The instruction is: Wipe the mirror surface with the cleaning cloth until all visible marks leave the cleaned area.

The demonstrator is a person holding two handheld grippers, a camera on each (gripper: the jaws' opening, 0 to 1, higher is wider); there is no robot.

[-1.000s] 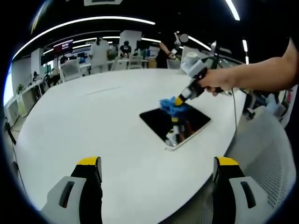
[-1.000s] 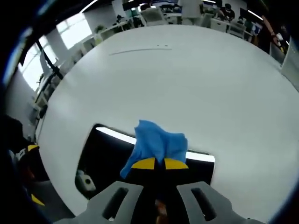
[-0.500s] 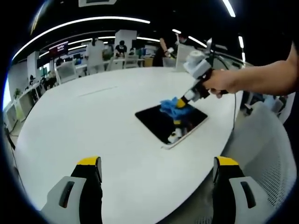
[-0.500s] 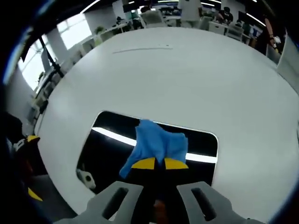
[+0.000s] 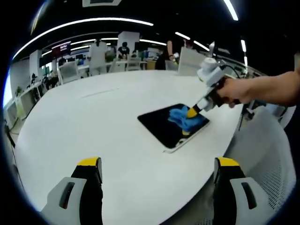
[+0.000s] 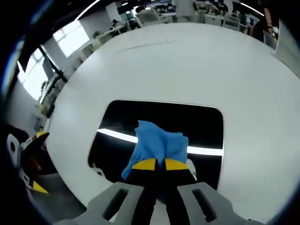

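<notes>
A dark rectangular mirror [image 5: 165,127] lies flat on the white table [image 5: 93,122], near its right edge. A blue cleaning cloth [image 5: 186,118] is pressed onto the mirror's near right part. My right gripper [image 5: 193,111], held by a person's hand, comes in from the right and is shut on the cloth. In the right gripper view the cloth [image 6: 157,145] bunches just ahead of my right gripper [image 6: 156,164], over the mirror [image 6: 154,123], whose glass reflects a bright ceiling light strip. My left gripper [image 5: 154,165] hovers open, well short of the mirror, above the table.
The table's rounded edge [image 5: 220,147] runs just right of the mirror. A mesh office chair [image 5: 267,154] stands beyond that edge. Desks, chairs and people fill the far background [image 5: 117,54]. The left gripper [image 6: 28,159] shows at the left rim of the right gripper view.
The right gripper has dragged the cloth from the mirror's far edge toward its near right part. The left gripper stays open in place.
</notes>
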